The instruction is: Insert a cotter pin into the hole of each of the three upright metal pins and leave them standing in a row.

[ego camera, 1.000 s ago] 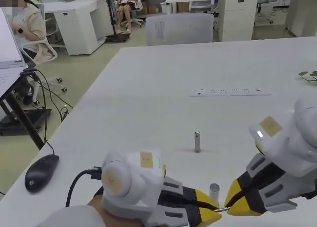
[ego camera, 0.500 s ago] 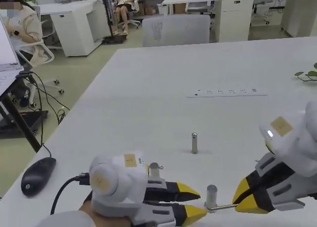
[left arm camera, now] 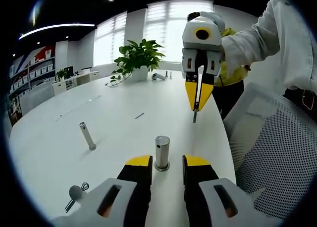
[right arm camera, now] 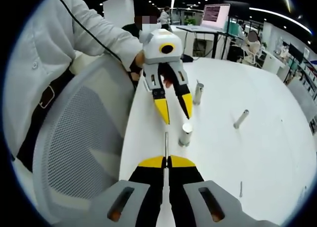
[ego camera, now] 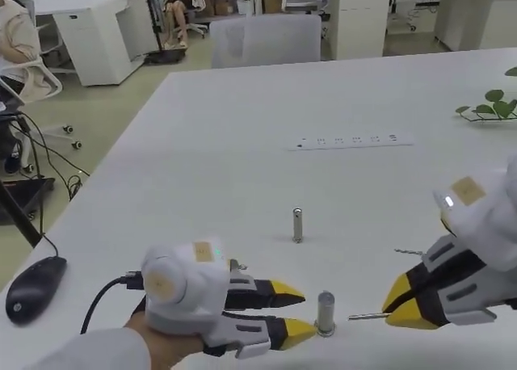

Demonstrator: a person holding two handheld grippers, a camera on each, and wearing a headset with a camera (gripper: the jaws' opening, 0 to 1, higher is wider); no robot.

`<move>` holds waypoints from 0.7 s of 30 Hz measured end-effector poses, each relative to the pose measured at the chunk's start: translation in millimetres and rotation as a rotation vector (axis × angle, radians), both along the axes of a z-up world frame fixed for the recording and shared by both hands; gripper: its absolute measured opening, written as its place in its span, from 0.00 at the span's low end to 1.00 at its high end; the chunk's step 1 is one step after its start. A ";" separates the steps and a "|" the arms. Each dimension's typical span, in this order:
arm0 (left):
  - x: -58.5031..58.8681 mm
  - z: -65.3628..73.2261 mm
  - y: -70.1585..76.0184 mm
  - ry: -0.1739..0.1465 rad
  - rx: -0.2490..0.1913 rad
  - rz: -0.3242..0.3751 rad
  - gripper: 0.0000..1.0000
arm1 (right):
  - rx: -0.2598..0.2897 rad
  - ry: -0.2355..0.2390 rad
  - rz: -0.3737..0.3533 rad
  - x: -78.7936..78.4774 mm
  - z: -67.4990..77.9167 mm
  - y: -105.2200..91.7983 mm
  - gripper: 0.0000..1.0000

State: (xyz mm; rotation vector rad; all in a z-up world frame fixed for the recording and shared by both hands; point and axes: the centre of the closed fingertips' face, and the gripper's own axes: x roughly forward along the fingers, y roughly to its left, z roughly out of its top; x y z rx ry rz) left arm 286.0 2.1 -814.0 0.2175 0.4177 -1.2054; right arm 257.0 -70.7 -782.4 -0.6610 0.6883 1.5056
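Near the table's front edge stands a bare metal pin (ego camera: 325, 312) (left arm camera: 161, 151) (right arm camera: 185, 134). My left gripper (ego camera: 305, 309) (left arm camera: 167, 162) is open, its yellow tips flanking the base of that pin. From the right, my right gripper (ego camera: 397, 305) (right arm camera: 166, 160) is shut on a cotter pin (ego camera: 367, 315) (right arm camera: 166, 142) (left arm camera: 194, 115) that points at the pin with a small gap. A second bare pin (ego camera: 297, 224) (left arm camera: 87, 135) (right arm camera: 241, 119) stands farther back. A third pin (left arm camera: 74, 193) (right arm camera: 198, 93) beside the left gripper carries a cotter pin.
A loose cotter pin (ego camera: 408, 252) (left arm camera: 140, 116) (right arm camera: 240, 189) lies on the white table by the right gripper. A power strip (ego camera: 347, 141) lies farther back, a mouse (ego camera: 31, 279) at the left edge, a plant (ego camera: 489, 107) at the far right.
The left gripper's jaws have spread beside the front pin. The right gripper has drawn back to the right, so the cotter pin's tip now stands off the pin. The head camera shifted.
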 end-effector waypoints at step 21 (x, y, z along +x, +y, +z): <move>8.1 -23.8 -14.7 -0.015 0.006 -0.099 0.20 | 0.002 0.040 -0.086 13.1 -13.3 -11.9 0.02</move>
